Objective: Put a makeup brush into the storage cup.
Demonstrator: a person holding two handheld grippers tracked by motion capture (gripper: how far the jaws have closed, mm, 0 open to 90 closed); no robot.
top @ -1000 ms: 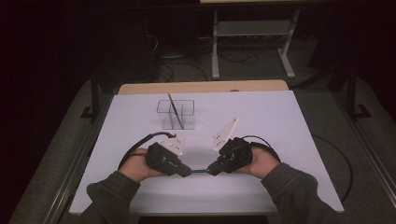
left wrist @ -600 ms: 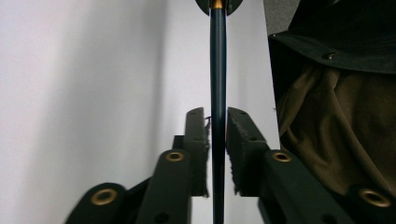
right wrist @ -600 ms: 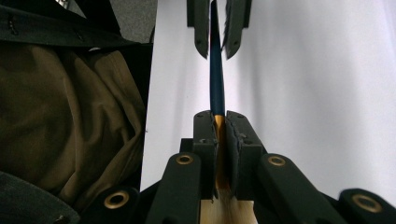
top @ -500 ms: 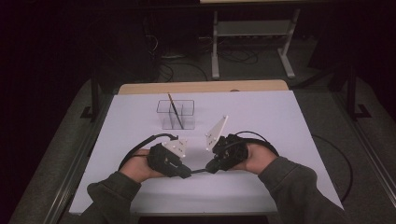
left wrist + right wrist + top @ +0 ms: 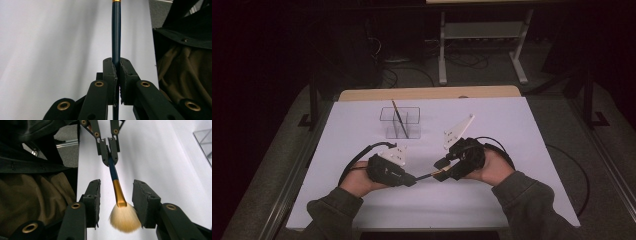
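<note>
A brush with a dark blue handle (image 5: 116, 30), a gold ferrule (image 5: 119, 193) and a pale fan of bristles (image 5: 125, 217) is held level just above the white table (image 5: 512, 130). My left gripper (image 5: 117, 72) is shut on the handle; it also shows in the high view (image 5: 412, 180) and in the right gripper view (image 5: 109, 152). My right gripper (image 5: 117, 187) faces it at the brush head (image 5: 439, 170). Its jaws have just been opening. The ferrule and bristles lie between the pads without touching them.
A clear two-part holder (image 5: 400, 122) stands at the middle back of the table, and a thin dark stick (image 5: 396, 116) leans in it. Behind the wooden back edge (image 5: 427, 93) are a metal stand (image 5: 482, 45) and cables on the floor. A sleeve (image 5: 32, 195) is close on the left.
The right hand has shifted slightly, and its grey plate now tilts differently. The left hand has kept still with the brush.
</note>
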